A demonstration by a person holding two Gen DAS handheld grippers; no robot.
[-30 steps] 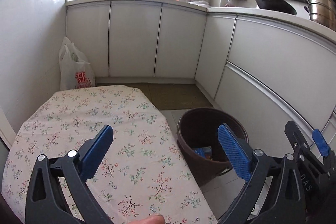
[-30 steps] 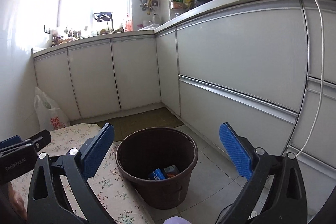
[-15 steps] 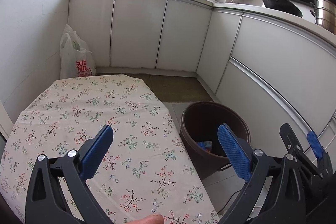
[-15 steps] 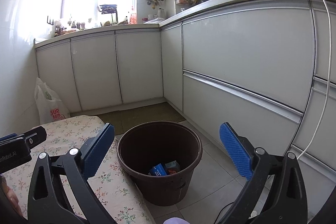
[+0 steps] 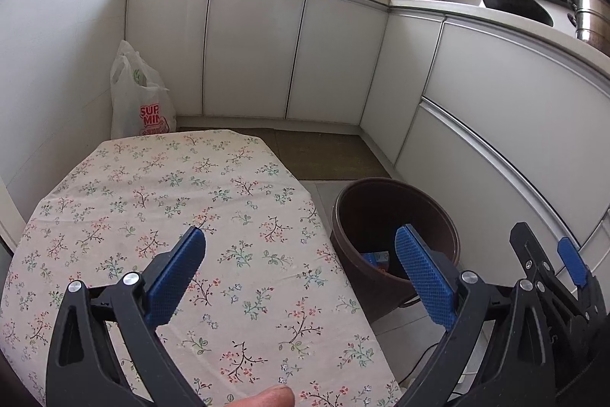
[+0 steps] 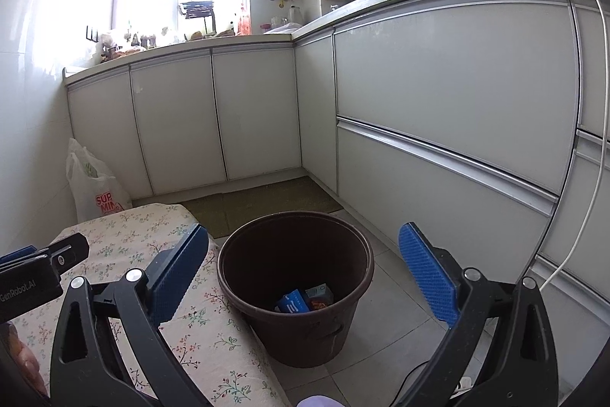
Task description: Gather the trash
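Observation:
A brown plastic bin (image 6: 297,287) stands on the floor beside a table with a floral cloth (image 5: 160,216). Inside the bin lie a blue box (image 6: 292,304) and a small carton (image 6: 320,294). My right gripper (image 6: 305,271) is open above and in front of the bin, nothing between its blue pads. Over the table's near right corner my left gripper (image 5: 301,277) is open too, holding nothing. The bin (image 5: 392,246) shows to its right, and the right gripper's body (image 5: 553,292) at the far right. No trash shows on the cloth.
White kitchen cabinets (image 6: 438,124) run along the back and right. A white shopping bag (image 5: 139,98) leans in the far left corner. A dark mat (image 5: 320,155) lies on the tiled floor. A white cable (image 6: 594,147) hangs at the right. Pans sit on the counter (image 5: 511,2).
Both grippers have tilted and drawn back a little, so the table and the bin sit lower and farther in view. Both stay open and hold nothing.

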